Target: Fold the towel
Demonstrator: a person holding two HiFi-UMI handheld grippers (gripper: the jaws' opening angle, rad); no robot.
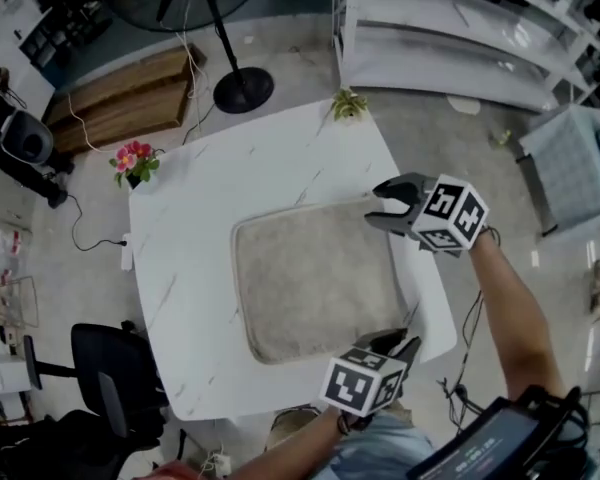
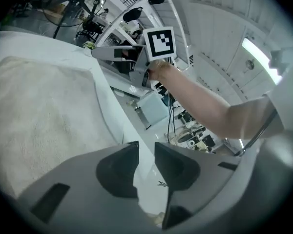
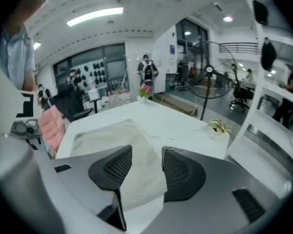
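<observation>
White marble-look table (image 1: 195,268) is sitting in a workshop-type room. A fan stand (image 1: 242,90) and a wooden bench (image 1: 120,98) are standing on the grey floor past the table's far side, white shelves (image 1: 450,38) are running along the upper right, and a black office chair (image 1: 105,368) is sitting off the near left corner.

Beige towel (image 1: 315,278) is lying flat on the table, spread out, near the right edge.

A small pot of pink flowers (image 1: 133,161) is sitting at the table's left corner, and a small green plant (image 1: 348,104) at the far corner; its pot can't be made out.

Left gripper (image 1: 408,342) is hanging above the towel's near right corner, fingers released, gripping nothing. Right gripper (image 1: 378,206) is hanging above the towel's far right corner, fingers also released, with the towel showing below the gap but not pinched.
</observation>
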